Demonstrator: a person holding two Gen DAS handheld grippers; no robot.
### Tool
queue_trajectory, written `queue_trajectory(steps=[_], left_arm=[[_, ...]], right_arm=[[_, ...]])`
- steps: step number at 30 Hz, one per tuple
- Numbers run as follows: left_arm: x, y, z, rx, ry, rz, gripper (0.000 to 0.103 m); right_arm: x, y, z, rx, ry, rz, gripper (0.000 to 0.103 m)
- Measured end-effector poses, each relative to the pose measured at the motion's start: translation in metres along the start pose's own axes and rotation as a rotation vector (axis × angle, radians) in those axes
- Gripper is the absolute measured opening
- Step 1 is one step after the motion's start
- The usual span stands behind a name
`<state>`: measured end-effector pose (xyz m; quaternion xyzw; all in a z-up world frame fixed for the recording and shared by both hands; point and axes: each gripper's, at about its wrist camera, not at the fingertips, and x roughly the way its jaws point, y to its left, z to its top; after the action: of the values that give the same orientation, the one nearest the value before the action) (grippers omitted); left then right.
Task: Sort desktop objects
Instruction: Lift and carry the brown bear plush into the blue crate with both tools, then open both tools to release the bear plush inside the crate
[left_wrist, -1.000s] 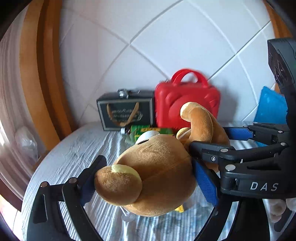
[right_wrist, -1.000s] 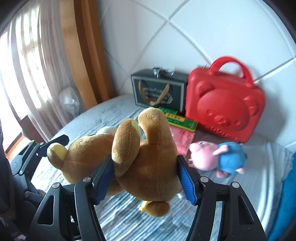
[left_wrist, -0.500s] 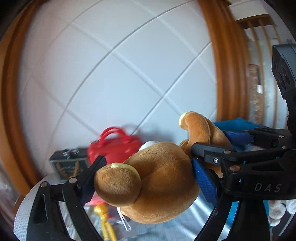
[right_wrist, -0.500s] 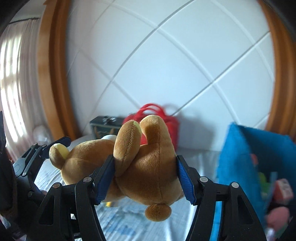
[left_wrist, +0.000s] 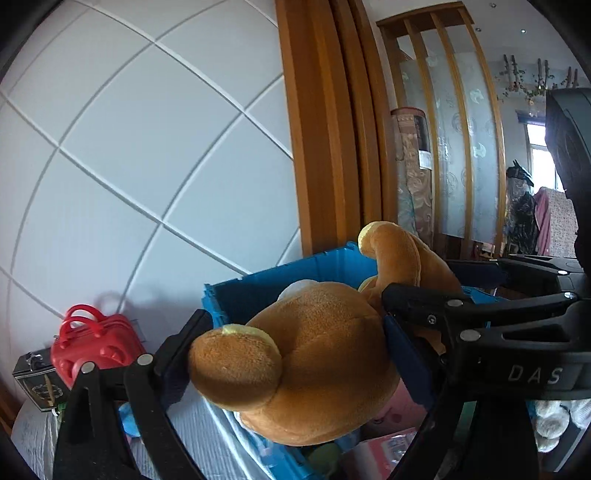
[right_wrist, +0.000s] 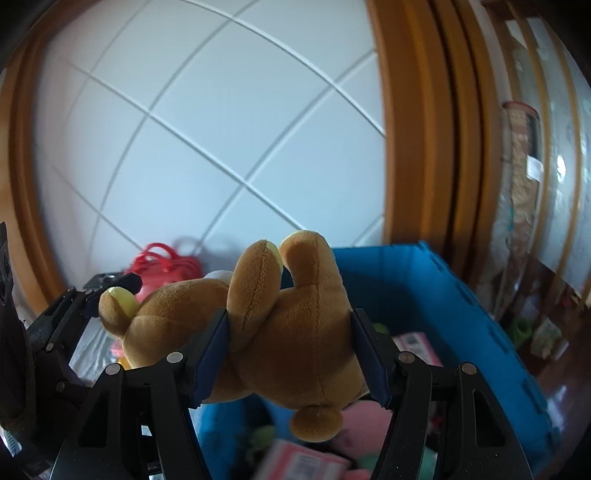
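We've got the plush bear (right_wrist: 280, 332) clamped between both the left gripper (left_wrist: 288, 354) and right gripper (right_wrist: 291, 354), hanging just over the blue bin (right_wrist: 436, 295) ahead and below, drop still pending, red case (left_wrist: 92, 347) left behind us.

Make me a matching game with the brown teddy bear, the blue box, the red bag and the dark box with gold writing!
Things:
1. brown plush teddy bear
2. blue plastic bin
3. red plastic carry case
4. dark box with gold lettering

Places:
A. leaning by the white wall
B. gripped by both grippers
C. below the bear, holding toys
D. left of the red case

Pairs: 1-B, 2-C, 3-A, 4-D
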<state>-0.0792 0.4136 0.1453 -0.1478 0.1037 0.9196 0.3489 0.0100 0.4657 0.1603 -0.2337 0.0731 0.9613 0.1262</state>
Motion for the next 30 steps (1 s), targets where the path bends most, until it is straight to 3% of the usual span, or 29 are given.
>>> queue_trajectory(steps=[4,6,10,13,15,20,25,30], left_arm=[[0.032,-0.043,0.002,0.034,0.112,-0.023,0.093],[0.052,-0.053,0.002,0.033,0.172,-0.027,0.093],[0.069,-0.068,-0.004,0.051,0.237,-0.010,0.093],[0.068,-0.073,-0.010,0.053,0.254,-0.005,0.093],[0.066,-0.074,-0.011,0.052,0.255,0.006,0.093],[0.045,-0.065,-0.012,0.039,0.227,0.019,0.093],[0.012,-0.048,-0.018,-0.007,0.166,0.036,0.096],[-0.029,-0.025,-0.031,-0.052,0.089,0.100,0.101]], right_arm=[[0.019,-0.047,-0.007,0.067,0.064,0.003,0.064],[0.026,-0.064,-0.013,0.082,0.089,0.003,0.054],[0.030,-0.089,-0.025,0.096,0.124,-0.030,0.054],[0.030,-0.105,-0.034,0.121,0.132,-0.027,0.061],[0.028,-0.111,-0.036,0.140,0.129,-0.038,0.080],[0.013,-0.119,-0.044,0.152,0.097,-0.054,0.101],[-0.010,-0.115,-0.051,0.155,0.051,-0.064,0.103],[-0.035,-0.094,-0.058,0.147,-0.002,-0.040,0.103]])
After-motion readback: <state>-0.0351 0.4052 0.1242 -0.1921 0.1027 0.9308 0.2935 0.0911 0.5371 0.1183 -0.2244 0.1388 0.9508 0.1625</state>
